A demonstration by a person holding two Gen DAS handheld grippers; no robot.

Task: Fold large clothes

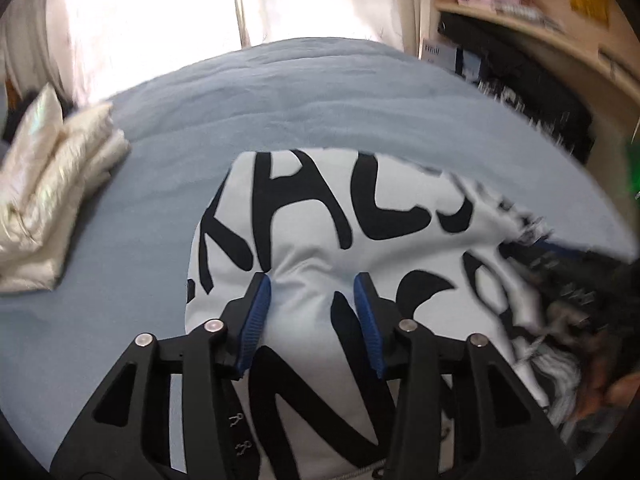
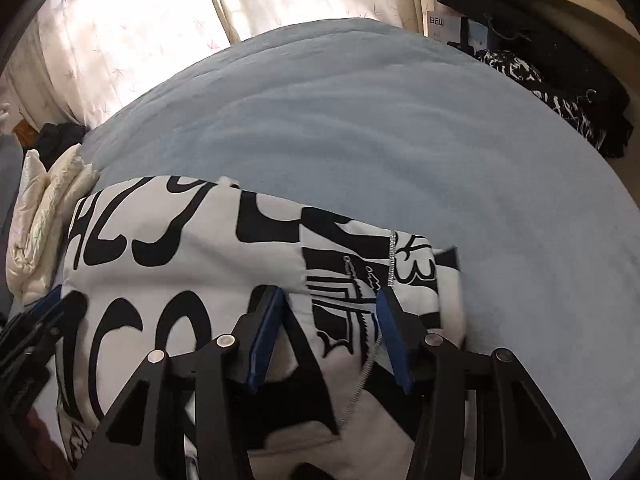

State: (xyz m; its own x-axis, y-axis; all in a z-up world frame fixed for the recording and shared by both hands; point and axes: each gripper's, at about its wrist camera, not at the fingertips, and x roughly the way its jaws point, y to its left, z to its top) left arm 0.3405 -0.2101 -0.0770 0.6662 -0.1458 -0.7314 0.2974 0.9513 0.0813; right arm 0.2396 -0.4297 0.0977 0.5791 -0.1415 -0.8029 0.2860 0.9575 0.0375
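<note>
A white garment with big black letters (image 1: 320, 216) lies folded on the blue bed; it also shows in the right wrist view (image 2: 192, 248). My left gripper (image 1: 312, 292) is open, its blue pads on either side of a raised bulge of the fabric at the garment's left part. My right gripper (image 2: 328, 300) is open over the garment's right end, near a patterned black-and-white patch and a thin silver chain (image 2: 390, 260). The left gripper's fingers (image 2: 44, 312) show at the left edge of the right wrist view.
A folded cream puffy garment (image 1: 48, 200) lies at the bed's left; it also shows in the right wrist view (image 2: 44, 216). The blue blanket (image 2: 360, 120) stretches far ahead. Dark clothes (image 2: 560, 92) and wooden shelves (image 1: 540, 20) stand at the right. Curtains hang behind.
</note>
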